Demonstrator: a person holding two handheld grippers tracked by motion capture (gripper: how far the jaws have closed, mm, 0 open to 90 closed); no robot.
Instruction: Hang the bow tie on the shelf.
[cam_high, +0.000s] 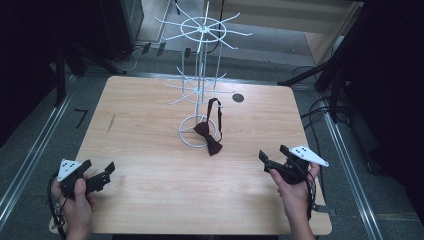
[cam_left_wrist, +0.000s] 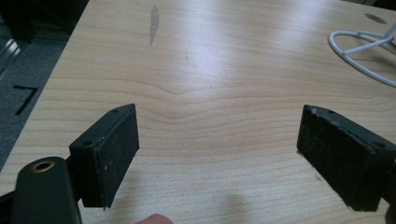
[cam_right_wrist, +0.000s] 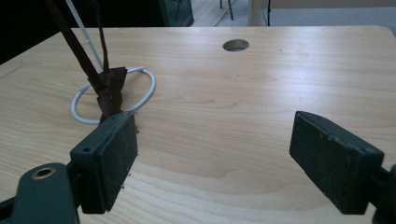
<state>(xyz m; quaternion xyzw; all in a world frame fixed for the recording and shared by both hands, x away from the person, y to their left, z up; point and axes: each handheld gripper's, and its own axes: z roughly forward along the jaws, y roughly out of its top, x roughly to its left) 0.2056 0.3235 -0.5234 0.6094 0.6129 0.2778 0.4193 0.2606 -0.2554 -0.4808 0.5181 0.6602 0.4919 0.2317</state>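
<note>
Nearest in the high view, the left hand-held gripper (cam_high: 102, 176) rests low over the front left of the pale wooden worktop (cam_high: 150, 165), its jaws spread with nothing between them; the left gripper view shows only bare wood grain between its black pads (cam_left_wrist: 114, 154). The right hand-held gripper (cam_high: 267, 162) sits at the front right, held in a fist and angled toward the centre, jaws released and empty. Its own view adds the dark brown bow tie (cam_right_wrist: 109, 91) just beyond its left jaw. Farther off, the bow tie (cam_high: 210, 137) hangs by its strap from the white wire rack (cam_high: 200, 75), the bow lying over the rack's ring base.
</note>
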